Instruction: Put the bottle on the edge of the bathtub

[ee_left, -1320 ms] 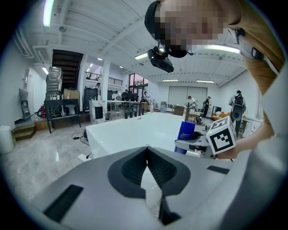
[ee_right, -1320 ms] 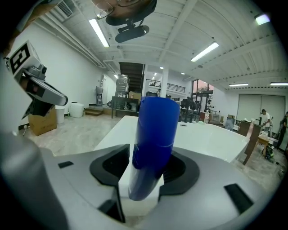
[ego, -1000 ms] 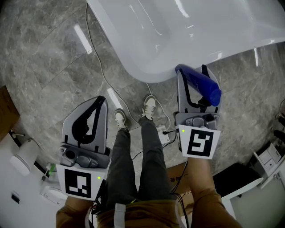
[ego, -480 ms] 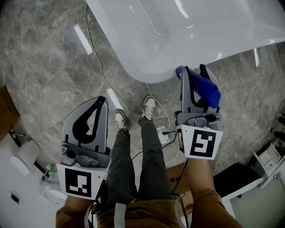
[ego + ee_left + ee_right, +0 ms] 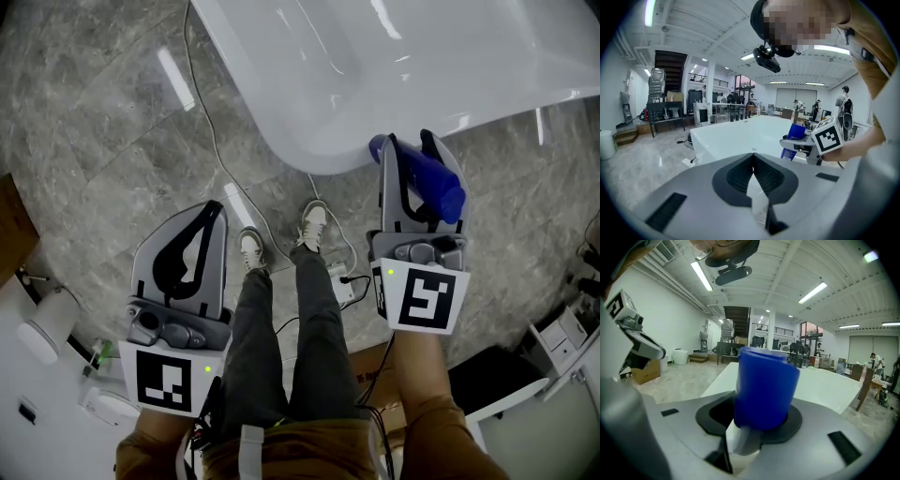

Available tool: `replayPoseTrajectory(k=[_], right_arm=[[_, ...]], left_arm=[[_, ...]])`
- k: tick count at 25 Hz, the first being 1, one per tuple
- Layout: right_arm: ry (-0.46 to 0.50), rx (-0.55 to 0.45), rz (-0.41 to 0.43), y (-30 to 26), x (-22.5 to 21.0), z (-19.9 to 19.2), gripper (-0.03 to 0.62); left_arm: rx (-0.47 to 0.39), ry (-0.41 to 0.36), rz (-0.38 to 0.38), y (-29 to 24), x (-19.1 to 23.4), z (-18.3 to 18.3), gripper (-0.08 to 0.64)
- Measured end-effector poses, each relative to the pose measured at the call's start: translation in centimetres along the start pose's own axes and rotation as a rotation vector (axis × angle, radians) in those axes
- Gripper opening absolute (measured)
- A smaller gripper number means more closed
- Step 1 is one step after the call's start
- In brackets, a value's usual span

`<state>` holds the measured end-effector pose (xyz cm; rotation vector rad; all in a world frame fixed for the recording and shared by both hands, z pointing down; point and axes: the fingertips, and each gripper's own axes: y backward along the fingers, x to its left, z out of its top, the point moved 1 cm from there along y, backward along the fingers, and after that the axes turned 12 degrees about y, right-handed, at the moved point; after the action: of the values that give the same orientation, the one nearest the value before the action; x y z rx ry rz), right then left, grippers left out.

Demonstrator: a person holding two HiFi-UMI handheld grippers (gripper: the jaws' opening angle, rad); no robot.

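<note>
A blue bottle (image 5: 429,180) lies between the jaws of my right gripper (image 5: 408,146), its cap end just beside the rounded rim of the white bathtub (image 5: 309,155). In the right gripper view the bottle (image 5: 764,385) fills the gap and both pads press on it. These jaws have just been closing on the bottle. My left gripper (image 5: 217,208) hangs lower left over the floor, shut with nothing in it; its closed tips (image 5: 753,152) point toward the tub (image 5: 731,136).
The person's legs and shoes (image 5: 281,281) stand between the grippers on grey marble floor. A thin cable (image 5: 211,141) runs along the tub's foot to a power strip (image 5: 342,281). A cardboard box (image 5: 14,234) and white containers (image 5: 47,328) sit at the left.
The right gripper's jaws have drawn in against the blue bottle, which sits straighter between them. The left gripper has stayed where it was.
</note>
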<state>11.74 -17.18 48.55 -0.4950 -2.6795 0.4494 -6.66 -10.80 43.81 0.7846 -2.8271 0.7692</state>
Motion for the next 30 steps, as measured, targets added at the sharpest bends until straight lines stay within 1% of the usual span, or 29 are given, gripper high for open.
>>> replayPoseTrajectory(k=[3,7,12,20,30], right_arm=[[0.028,0.013,0.012,-0.18,0.24,0.0,0.146],[0.025,0.019,0.025,-0.29,0.4,-0.1,0.149],[0.012,0.022,0.047,0.12,0.49,-0.28,0.193],[0.016,0.014,0.046,-0.32,0.55,-0.17,0.193],[0.019,0.017,0.041,0.03,0.32,-0.25,0.208]], left_arm=[[0.0,0.005,0.001,0.0,0.06,-0.06,0.006],[0.005,0.007,-0.001,0.05,-0.01,-0.24,0.006],[0.008,0.006,0.001,0.34,-0.43,-0.31,0.006],[0.018,0.009,0.002,0.02,-0.06,-0.52,0.006],[0.012,0.005,-0.005,-0.16,-0.14,-0.32,0.006]])
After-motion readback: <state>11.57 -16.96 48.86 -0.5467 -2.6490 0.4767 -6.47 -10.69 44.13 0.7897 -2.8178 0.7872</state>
